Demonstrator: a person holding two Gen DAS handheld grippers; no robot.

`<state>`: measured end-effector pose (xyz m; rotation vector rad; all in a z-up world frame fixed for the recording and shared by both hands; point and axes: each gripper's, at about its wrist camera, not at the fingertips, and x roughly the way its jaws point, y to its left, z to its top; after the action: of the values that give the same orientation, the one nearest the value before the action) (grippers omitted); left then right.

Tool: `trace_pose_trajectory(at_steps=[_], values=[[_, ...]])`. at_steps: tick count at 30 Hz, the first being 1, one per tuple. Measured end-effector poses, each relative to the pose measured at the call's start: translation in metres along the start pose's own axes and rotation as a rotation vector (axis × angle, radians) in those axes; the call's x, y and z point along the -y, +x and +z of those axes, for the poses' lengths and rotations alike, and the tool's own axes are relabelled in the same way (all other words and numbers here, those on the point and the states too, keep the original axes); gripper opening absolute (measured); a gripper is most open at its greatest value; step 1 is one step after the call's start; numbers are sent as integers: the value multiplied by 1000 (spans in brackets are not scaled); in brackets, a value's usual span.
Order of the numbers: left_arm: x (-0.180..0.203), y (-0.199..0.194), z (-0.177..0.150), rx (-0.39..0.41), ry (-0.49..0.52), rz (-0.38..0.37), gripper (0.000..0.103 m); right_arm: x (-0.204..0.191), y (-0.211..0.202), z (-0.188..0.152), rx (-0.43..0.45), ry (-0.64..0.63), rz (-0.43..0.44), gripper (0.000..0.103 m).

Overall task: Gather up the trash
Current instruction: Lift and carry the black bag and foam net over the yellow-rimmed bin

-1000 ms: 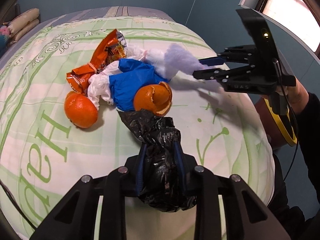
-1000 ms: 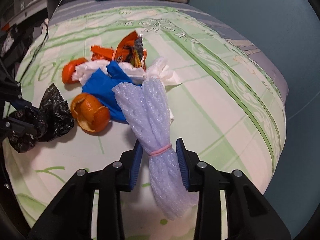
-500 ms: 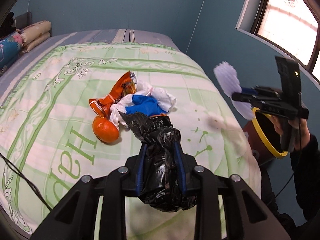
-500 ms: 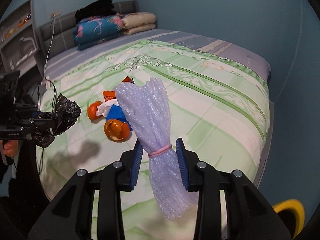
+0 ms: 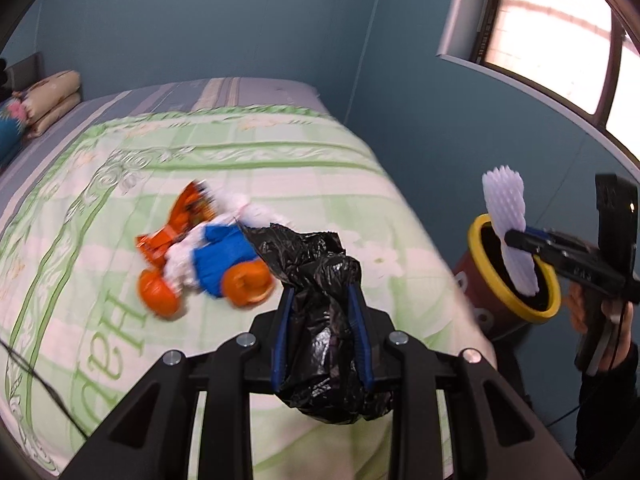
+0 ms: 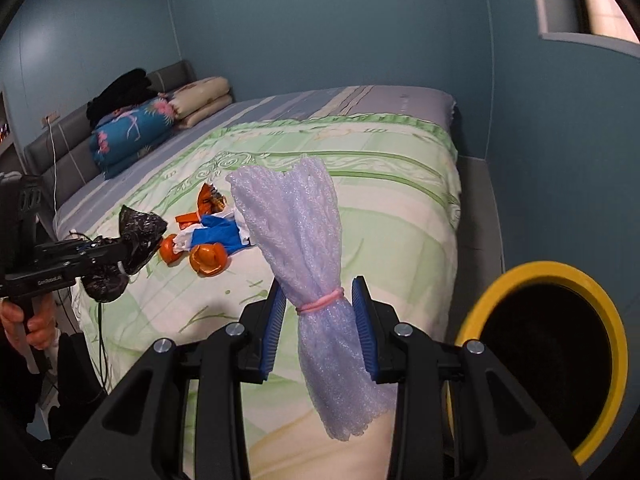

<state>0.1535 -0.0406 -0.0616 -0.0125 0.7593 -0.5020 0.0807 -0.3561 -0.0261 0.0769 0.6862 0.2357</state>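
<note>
My left gripper (image 5: 322, 308) is shut on a crumpled black plastic bag (image 5: 320, 276) and holds it above the bed. My right gripper (image 6: 320, 300) is shut on a bundle of pale foam netting (image 6: 304, 240) tied with a pink rubber band. In the left wrist view that foam netting (image 5: 506, 216) hangs over the mouth of a yellow-rimmed bin (image 5: 486, 264) beside the bed; in the right wrist view the bin (image 6: 612, 320) lies low at the right. On the green quilt (image 5: 280, 176) lie an orange snack wrapper (image 5: 180, 216), white and blue scraps (image 5: 224, 256) and orange peels (image 5: 246, 284).
Folded pillows and a blue floral blanket (image 6: 132, 132) are stacked at the head of the bed. A cable (image 6: 52, 152) runs down the headboard side. A teal wall (image 5: 200, 20) surrounds the bed, with a window (image 5: 560, 28) above the bin. A hand (image 6: 24, 320) grips the left tool's handle.
Both grippers have lifted away from the trash pile with their loads. The right one swung sideways and rolled, carrying the foam netting off the bed and over the bin.
</note>
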Motion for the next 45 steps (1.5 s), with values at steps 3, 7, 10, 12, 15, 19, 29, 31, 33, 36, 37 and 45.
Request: trace_pose_trajectory(at_steps=[3,7,10,12,15,19,29,31,33,36,37,45], values=[[25,4,11,14,41,-15,26,13,-24,-6,44,16,-81,32],[61,9,27,36,96,-57,26,28,-49,-9,93,49,-121,32],[85,15,39,51,130,-84,26,40,-65,-11,132,66,-180,32],[99,19,46,57,148,-108,26,48,-74,-14,150,87,-196,32],[121,27,55,69,180,-130,26,59,-82,-17,165,110,-222,32],[146,37,65,74,210,-164,26,84,-93,-21,183,162,-254,32],[206,70,83,60,266,-259,26,120,-109,-31,203,232,-342,32],[215,76,84,58,273,-269,26,126,-109,-33,205,241,-372,32],[224,84,85,48,272,-286,26,131,-108,-35,203,256,-392,32],[236,96,85,37,268,-305,26,143,-106,-39,199,291,-403,32],[241,101,85,35,270,-308,26,147,-105,-41,197,300,-414,32],[265,123,84,11,268,-349,26,166,-90,-48,167,348,-440,32]])
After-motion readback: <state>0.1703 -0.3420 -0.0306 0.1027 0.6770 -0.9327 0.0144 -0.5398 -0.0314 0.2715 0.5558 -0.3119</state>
